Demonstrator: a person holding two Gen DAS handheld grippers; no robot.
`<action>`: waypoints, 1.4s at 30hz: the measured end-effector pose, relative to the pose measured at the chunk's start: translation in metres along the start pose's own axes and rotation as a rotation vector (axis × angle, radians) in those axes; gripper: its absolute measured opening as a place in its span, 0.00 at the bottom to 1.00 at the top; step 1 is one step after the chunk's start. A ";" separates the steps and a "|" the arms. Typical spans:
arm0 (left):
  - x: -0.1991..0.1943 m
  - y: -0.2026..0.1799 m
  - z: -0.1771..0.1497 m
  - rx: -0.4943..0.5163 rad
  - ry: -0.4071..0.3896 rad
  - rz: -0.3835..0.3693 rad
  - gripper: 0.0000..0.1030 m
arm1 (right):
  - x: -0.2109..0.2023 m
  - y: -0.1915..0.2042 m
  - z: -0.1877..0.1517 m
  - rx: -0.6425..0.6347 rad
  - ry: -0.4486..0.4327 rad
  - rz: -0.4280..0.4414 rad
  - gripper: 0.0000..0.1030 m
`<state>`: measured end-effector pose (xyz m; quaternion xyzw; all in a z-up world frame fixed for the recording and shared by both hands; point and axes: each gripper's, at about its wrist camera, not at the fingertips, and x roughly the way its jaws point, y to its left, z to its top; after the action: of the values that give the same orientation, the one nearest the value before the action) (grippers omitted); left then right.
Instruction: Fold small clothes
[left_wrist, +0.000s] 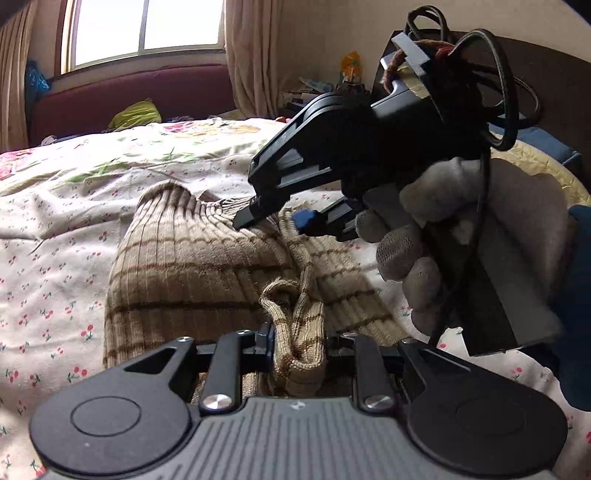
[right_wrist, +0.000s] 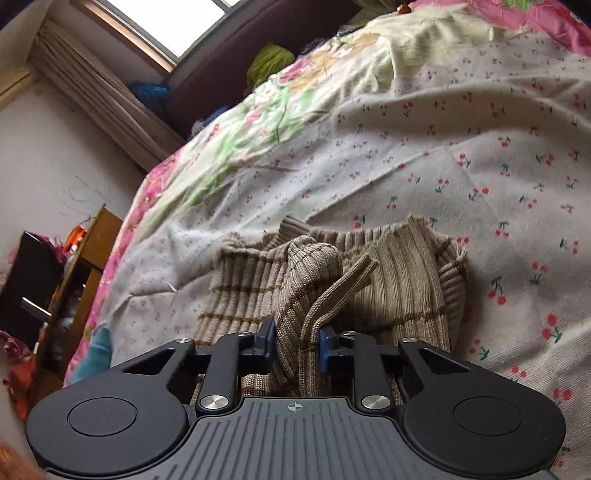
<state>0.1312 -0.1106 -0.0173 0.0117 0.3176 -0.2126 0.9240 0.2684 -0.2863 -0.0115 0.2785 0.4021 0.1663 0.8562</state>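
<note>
A small beige ribbed knit garment with brown stripes (left_wrist: 192, 266) lies crumpled on the cherry-print bedsheet (left_wrist: 55, 266). My left gripper (left_wrist: 297, 339) is shut on a bunched fold of it at the near edge. My right gripper (left_wrist: 277, 221), held by a gloved hand (left_wrist: 436, 236), pinches the garment further along, above the left one. In the right wrist view the right gripper (right_wrist: 297, 341) is shut on a twisted fold of the garment (right_wrist: 399, 273), with the rest heaped just ahead on the sheet (right_wrist: 480, 147).
A floral quilt (left_wrist: 155, 144) covers the far part of the bed. A maroon headboard (left_wrist: 129, 96) with a green cloth (left_wrist: 136, 112) stands under the window. A wooden shelf (right_wrist: 77, 280) with clutter is beside the bed.
</note>
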 end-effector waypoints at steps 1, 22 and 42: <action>-0.001 -0.001 0.003 -0.002 -0.006 -0.009 0.31 | -0.006 -0.002 0.002 0.001 -0.014 0.010 0.20; 0.035 -0.045 0.006 0.110 0.042 -0.055 0.37 | -0.020 -0.052 -0.002 -0.028 -0.031 -0.039 0.26; -0.043 0.044 0.006 -0.044 -0.022 0.008 0.59 | -0.088 -0.005 -0.097 -0.198 0.011 -0.051 0.32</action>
<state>0.1223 -0.0554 0.0079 -0.0095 0.3119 -0.2020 0.9283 0.1384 -0.3015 -0.0131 0.1811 0.3954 0.1849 0.8813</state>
